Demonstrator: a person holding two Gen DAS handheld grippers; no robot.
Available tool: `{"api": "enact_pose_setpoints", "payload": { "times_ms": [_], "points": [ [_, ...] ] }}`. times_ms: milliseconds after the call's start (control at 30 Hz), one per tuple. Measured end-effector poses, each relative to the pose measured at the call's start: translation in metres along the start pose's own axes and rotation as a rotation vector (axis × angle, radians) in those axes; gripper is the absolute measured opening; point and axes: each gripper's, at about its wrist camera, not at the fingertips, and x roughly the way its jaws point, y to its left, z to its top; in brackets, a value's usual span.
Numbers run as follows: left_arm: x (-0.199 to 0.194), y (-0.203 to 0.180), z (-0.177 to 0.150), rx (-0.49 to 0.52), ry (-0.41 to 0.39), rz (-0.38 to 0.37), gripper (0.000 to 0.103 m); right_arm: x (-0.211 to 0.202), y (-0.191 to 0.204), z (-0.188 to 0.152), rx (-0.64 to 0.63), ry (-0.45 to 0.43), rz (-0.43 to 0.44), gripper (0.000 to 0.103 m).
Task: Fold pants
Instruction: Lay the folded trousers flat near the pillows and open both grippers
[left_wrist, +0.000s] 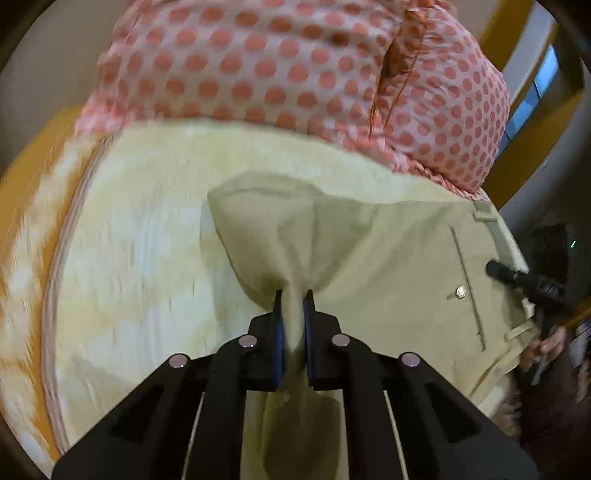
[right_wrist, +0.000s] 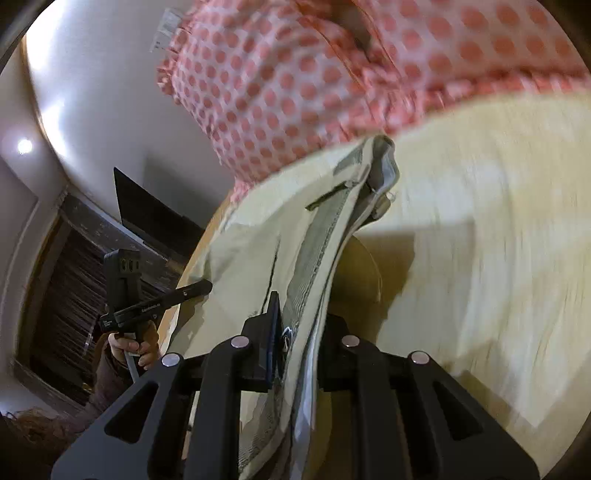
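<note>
So the khaki pants (left_wrist: 388, 258) are spread out on a pale yellow bedsheet (left_wrist: 140, 229), with a big pink polka-dot pillow (left_wrist: 280, 66) sitting just behind them at the far side. The left gripper (left_wrist: 293, 299) is clamped shut on a bunched-up bit of the pants fabric, and the cloth fans out from between its jaws toward the pillow, while more of it hangs down under the gripper where I can't really follow it. Over at the waistband end of the pants you can see a back pocket with a small metal button (left_wrist: 460, 291) and a belt loop, and the other tool pokes in at the edge there, mostly cut off. In the right wrist view, the right gripper (right_wrist: 299, 314) is pinched on the waistband (right_wrist: 317, 254), which stands up on edge between the jaws, so its right finger is pretty much hidden behind the cloth. Beside the pants in that view, the left-hand tool and the hand (right_wrist: 133, 347) holding it show up. Everything's kind of smeared, especially the sheet, so fine detail is hard to make out. A dark laptop-like thing (right_wrist: 147, 210) sits beyond the pants' edge, but I can't tell exactly what it is.
</note>
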Motion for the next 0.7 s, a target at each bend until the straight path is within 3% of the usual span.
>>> {"api": "enact_pose_setpoints", "payload": {
  "times_ms": [167, 200, 267, 300, 333, 367, 433, 533, 567, 667, 700],
  "points": [
    [0.032, -0.016, 0.064, 0.05, -0.11, 0.077, 0.012, 0.005, -0.011, 0.059, 0.0, -0.122, -0.107, 0.017],
    [0.047, -0.018, 0.077, 0.06, -0.114, 0.127, 0.013, 0.008, -0.02, 0.069, 0.01, -0.136, -0.16, 0.019],
    [0.063, -0.019, 0.089, 0.066, -0.101, 0.242, 0.014, 0.014, -0.034, 0.078, 0.008, -0.12, -0.328, 0.034],
    [0.062, -0.019, 0.092, 0.067, -0.104, 0.296, 0.014, 0.012, -0.037, 0.079, -0.002, -0.12, -0.458, 0.034],
    [0.053, -0.02, 0.089, 0.066, -0.133, 0.303, 0.021, 0.006, -0.036, 0.077, -0.005, -0.129, -0.514, 0.034],
    [0.044, -0.021, 0.085, 0.067, -0.163, 0.289, 0.034, -0.005, -0.032, 0.071, -0.022, -0.157, -0.502, 0.039],
    [0.02, -0.027, 0.07, 0.065, -0.219, 0.185, 0.041, -0.023, -0.018, 0.059, -0.07, -0.208, -0.406, 0.056],
    [0.023, -0.038, 0.054, 0.049, -0.148, 0.015, 0.045, -0.019, 0.001, 0.041, -0.12, -0.137, -0.293, 0.057],
    [0.036, -0.041, 0.05, 0.042, -0.095, -0.005, 0.045, -0.007, 0.004, 0.036, -0.122, -0.075, -0.273, 0.06],
    [0.078, -0.041, 0.04, 0.024, 0.046, 0.022, 0.043, 0.028, -0.005, 0.027, -0.101, 0.062, -0.362, 0.069],
    [0.077, -0.046, 0.036, 0.056, 0.001, 0.061, 0.043, 0.025, 0.0, 0.026, -0.115, 0.038, -0.385, 0.069]
  ]
}}
